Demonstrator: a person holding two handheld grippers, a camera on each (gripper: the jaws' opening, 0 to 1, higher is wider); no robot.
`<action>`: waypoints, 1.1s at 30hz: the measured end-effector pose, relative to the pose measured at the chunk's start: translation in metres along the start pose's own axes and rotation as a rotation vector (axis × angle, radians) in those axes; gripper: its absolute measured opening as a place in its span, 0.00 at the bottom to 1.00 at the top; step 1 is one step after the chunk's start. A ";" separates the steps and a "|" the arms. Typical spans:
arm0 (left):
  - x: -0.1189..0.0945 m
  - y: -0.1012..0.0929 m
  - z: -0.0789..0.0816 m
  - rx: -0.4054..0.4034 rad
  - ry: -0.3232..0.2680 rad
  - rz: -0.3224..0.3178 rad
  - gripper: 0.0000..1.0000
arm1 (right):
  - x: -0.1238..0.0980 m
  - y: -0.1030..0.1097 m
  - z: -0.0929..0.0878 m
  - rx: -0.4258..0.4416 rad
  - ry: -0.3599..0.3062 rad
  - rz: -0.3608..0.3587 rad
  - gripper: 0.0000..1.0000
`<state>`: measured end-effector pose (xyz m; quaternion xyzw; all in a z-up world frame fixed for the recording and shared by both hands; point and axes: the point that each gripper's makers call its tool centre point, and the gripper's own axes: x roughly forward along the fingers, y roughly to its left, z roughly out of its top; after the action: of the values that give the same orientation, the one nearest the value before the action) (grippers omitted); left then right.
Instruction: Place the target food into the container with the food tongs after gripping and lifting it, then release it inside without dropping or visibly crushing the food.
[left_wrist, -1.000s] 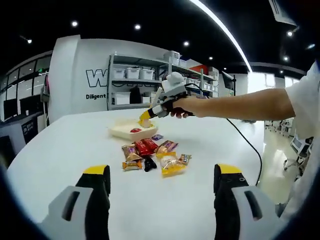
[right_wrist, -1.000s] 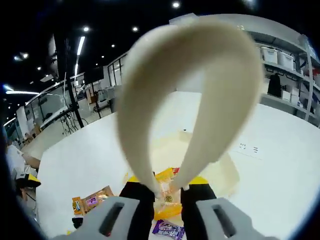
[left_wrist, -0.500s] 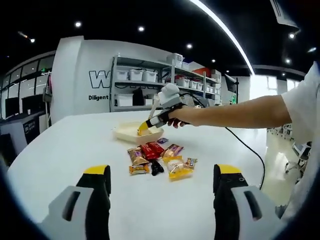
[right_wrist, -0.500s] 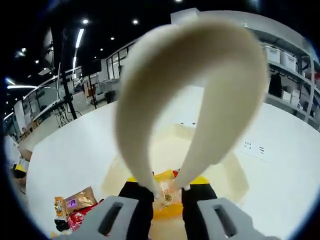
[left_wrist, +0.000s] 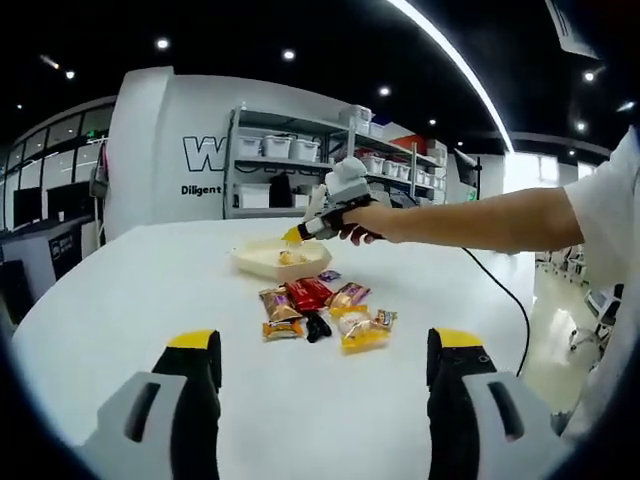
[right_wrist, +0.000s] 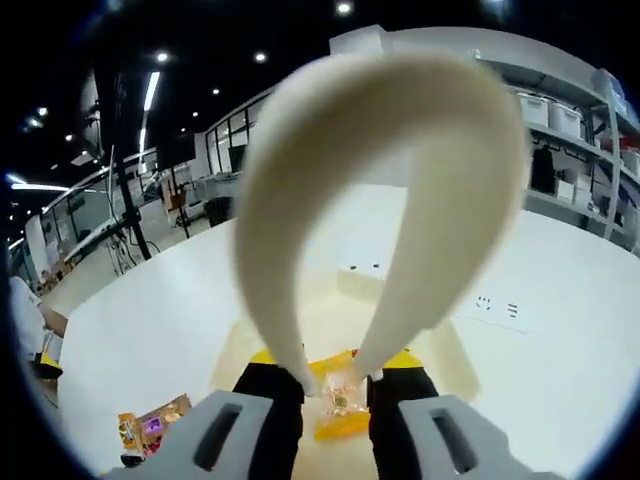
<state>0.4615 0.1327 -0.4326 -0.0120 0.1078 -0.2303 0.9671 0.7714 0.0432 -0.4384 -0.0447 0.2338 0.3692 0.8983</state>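
Right gripper view shows your right gripper (right_wrist: 335, 378) pressed onto the cream food tongs (right_wrist: 385, 190), whose looped end arches up over the frame. Half a second ago a yellow-wrapped snack (right_wrist: 338, 400) sat in the same spot between the tong tips; now it sits there again, over the pale container (right_wrist: 455, 355), and I cannot tell whether the tips grip it or it lies on the container floor. The container looks a little further off than before, and the white table (right_wrist: 560, 300) takes more of the frame — that is the camera's shift. A few wrapped snacks (right_wrist: 150, 428) lie low at the left on the table.

In the left gripper view, your hand (left_wrist: 365, 222) on the right gripper (left_wrist: 296, 234) has risen a little since the earlier frame: the yellow tips now sit just above the container's (left_wrist: 282, 262) far rim rather than down inside it. A pale-yellow item (left_wrist: 290, 258) lies in the container. Your forearm (left_wrist: 490, 222) reaches in from the right, nearly level, with the hand wrapped round the gripper body. The pile of wrapped snacks (left_wrist: 320, 312) lies on the table (left_wrist: 110, 300) just on your side of the container.

Your left gripper (left_wrist: 325, 345) is held low and well back from the pile — jaws spread wide, nothing between them, much as before.
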 end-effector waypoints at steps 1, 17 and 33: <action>-0.001 -0.001 0.001 0.003 -0.001 -0.001 0.82 | -0.002 0.001 0.001 -0.002 -0.001 0.000 0.17; -0.017 -0.015 0.006 0.003 -0.020 0.002 0.82 | -0.071 0.060 -0.040 0.071 0.060 0.171 0.16; -0.023 -0.028 0.009 0.014 -0.040 -0.014 0.81 | -0.092 0.070 -0.100 0.057 0.155 0.134 0.16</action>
<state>0.4305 0.1176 -0.4167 -0.0106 0.0866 -0.2374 0.9675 0.6278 0.0089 -0.4789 -0.0317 0.3152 0.4173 0.8517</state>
